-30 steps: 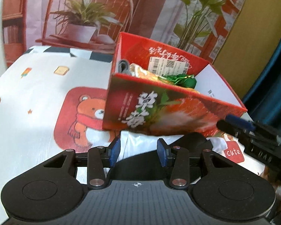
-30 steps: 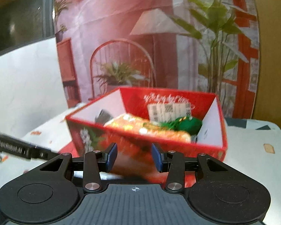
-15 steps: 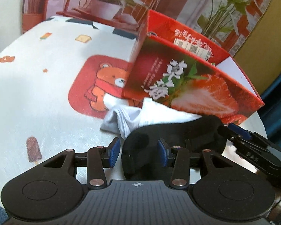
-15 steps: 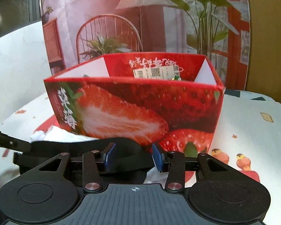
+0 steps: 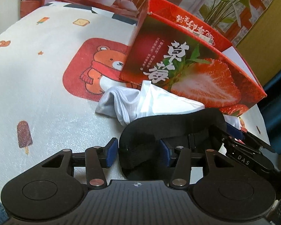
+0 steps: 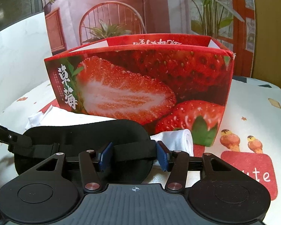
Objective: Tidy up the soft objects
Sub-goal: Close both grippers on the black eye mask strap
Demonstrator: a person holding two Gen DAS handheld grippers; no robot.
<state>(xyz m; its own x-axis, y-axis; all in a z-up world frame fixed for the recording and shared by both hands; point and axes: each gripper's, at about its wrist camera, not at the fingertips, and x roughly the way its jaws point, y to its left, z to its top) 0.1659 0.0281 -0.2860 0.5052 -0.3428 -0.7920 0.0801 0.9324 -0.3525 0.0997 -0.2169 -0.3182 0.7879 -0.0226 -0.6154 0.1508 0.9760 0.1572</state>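
A black sleep mask lies on the table in front of the red strawberry box. My left gripper is open, its jaws either side of the mask's left end. My right gripper is open around the mask's right end and strap; it also shows in the left wrist view. The mask spans the right wrist view. White socks and a white packet lie behind the mask against the box. A rolled white sock lies by the box's front.
The table carries a white cloth with a bear print and a red "cute" patch. A backdrop with a printed chair and plants stands behind the box.
Both grippers have dropped from box height and closed in on the sleep mask, which now sits between each pair of jaws. The box's contents have gone out of sight.
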